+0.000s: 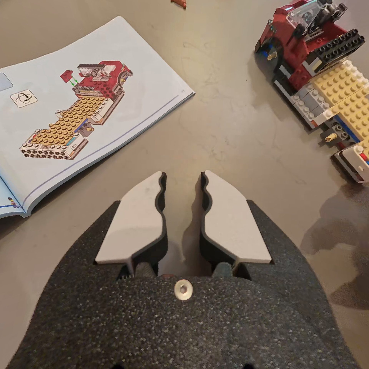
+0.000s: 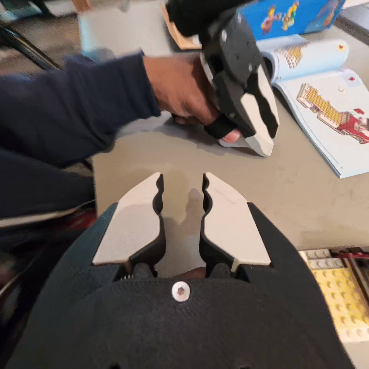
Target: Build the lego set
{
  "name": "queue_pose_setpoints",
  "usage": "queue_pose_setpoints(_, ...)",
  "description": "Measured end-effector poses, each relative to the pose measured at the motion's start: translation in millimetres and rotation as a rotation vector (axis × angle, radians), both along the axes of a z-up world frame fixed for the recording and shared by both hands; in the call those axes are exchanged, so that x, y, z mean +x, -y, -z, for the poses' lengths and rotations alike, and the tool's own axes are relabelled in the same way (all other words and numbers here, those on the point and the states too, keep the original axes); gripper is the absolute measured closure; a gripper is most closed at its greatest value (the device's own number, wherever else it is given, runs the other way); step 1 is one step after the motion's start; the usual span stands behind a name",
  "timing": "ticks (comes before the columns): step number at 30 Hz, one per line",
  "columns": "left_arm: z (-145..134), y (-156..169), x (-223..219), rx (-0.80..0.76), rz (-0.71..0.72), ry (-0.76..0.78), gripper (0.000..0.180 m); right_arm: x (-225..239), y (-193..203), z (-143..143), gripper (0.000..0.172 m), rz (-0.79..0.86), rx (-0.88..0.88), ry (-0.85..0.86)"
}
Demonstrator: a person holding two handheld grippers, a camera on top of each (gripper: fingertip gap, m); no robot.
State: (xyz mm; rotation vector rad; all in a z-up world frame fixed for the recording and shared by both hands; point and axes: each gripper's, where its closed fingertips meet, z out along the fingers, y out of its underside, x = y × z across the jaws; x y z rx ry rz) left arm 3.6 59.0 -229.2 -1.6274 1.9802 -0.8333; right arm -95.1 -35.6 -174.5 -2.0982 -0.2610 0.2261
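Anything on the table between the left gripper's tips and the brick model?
Nothing visible. The left gripper is open and empty over bare table. The brick model lies ahead to its right, the instruction booklet off to the left, out of that path.

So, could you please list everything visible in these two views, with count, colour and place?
Table: one, grey-beige, under everything.
Instruction booklet: one, pale blue, lying open left of the left gripper.
Brick model: one, dark red, tan, grey and black, on the table to the right of the left gripper.
Small brown piece: one, at the top edge of the left wrist view; too cropped to identify.
Box: one, blue, beyond the booklet.
Hand: one, in a dark sleeve, holding the left gripper.
Left gripper: black body, grey fingers, open, nothing between them.
Right gripper: same colours, open, nothing between its fingers.
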Motion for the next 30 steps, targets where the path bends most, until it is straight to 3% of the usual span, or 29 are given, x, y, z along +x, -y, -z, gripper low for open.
queue_pose_setpoints(3,-1,2,-1,-0.018,0.013,-0.001,0.146,38,54,-61,0.135,-0.043,0.085,-0.273)
queue_pose_setpoints(5,-1,4,-1,-0.044,0.025,-0.003,0.146,105,104,-85,0.137,0.096,0.08,-0.321)
queue_pose_setpoints(9,-2,6,-2,-0.058,0.046,-0.004,0.145,273,225,-73,0.143,0.648,-0.24,-0.025)
queue_pose_setpoints(10,-1,7,-3,-0.054,0.05,-0.004,0.145,297,254,-61,0.142,0.734,-0.381,-0.017)
queue_pose_setpoints(12,-1,8,-3,-0.045,0.055,-0.003,0.145,311,289,-34,0.142,0.746,-0.626,-0.031)
queue_pose_setpoints(18,-1,8,-3,-0.05,0.055,-0.004,0.145,316,303,21,0.145,0.688,-0.976,-0.103)
queue_pose_setpoints(30,-2,10,-4,-0.077,0.076,-0.006,0.145,325,309,49,0.149,0.728,-1.118,-0.15)
